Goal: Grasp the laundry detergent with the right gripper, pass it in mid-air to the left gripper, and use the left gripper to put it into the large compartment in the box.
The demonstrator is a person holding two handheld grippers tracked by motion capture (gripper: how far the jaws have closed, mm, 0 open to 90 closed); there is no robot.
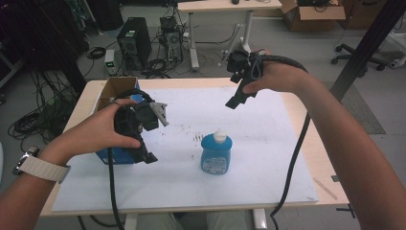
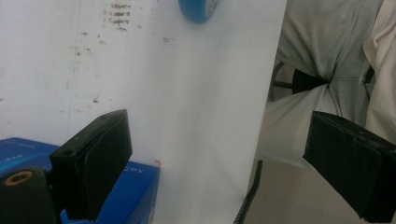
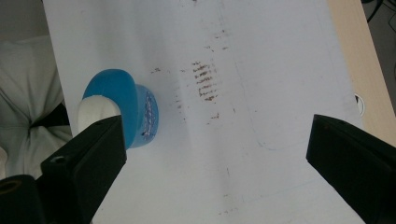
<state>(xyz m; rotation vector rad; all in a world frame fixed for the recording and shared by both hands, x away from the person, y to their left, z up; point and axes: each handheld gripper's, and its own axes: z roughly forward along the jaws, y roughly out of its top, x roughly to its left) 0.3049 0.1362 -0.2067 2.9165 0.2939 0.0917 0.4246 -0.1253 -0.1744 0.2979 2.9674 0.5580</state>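
Note:
A blue bottle (image 1: 216,153) with a white cap (image 1: 219,136) stands upright on the white mat (image 1: 268,143), near the middle of the table. A hand holds my left gripper (image 1: 147,154) over the mat's left side, above a blue box (image 1: 117,157). Its jaws are open and empty. In the left gripper view (image 2: 217,119) the jaws are wide apart over bare mat, with the bottle's base (image 2: 196,9) far off. My right gripper (image 1: 237,98) hangs open above the mat's far side. In the right gripper view (image 3: 217,121) the bottle (image 3: 126,107) sits beyond the left jaw, untouched.
An open cardboard box (image 1: 112,88) stands at the table's far left corner, behind the blue box (image 2: 135,186). Brown smudges (image 3: 203,79) mark the mat. The person's trouser legs (image 2: 317,51) are at the near edge. Computer towers (image 1: 134,40), cables and another desk stand on the floor beyond.

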